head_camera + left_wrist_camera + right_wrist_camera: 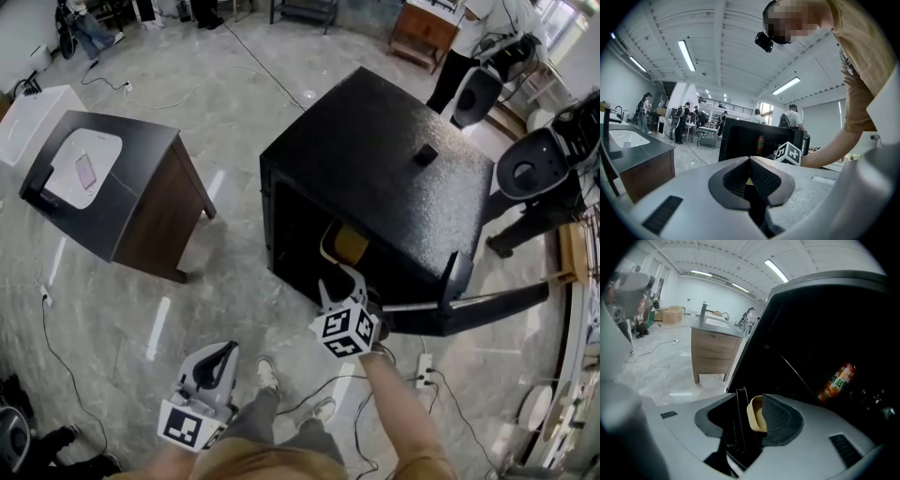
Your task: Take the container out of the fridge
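Right gripper (343, 279), low center, reaches forward on an outstretched arm (398, 408), jaws apart. Left gripper (217, 362), lower left, is held back, jaws together.

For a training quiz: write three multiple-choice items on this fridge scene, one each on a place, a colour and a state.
1. Where does the right hand-held gripper reach?
A) over the sink
B) into the fridge
C) down to the floor

2. What colour is the container?
A) blue
B) red
C) cream yellow

3. How does the fridge door stand?
A) swung open
B) shut
C) half shut

Answers:
1 B: the head view shows it at the fridge's opening.
2 C: the right gripper view shows the container cream yellow between the jaws.
3 A: the door hangs aside and the dark inside shows.
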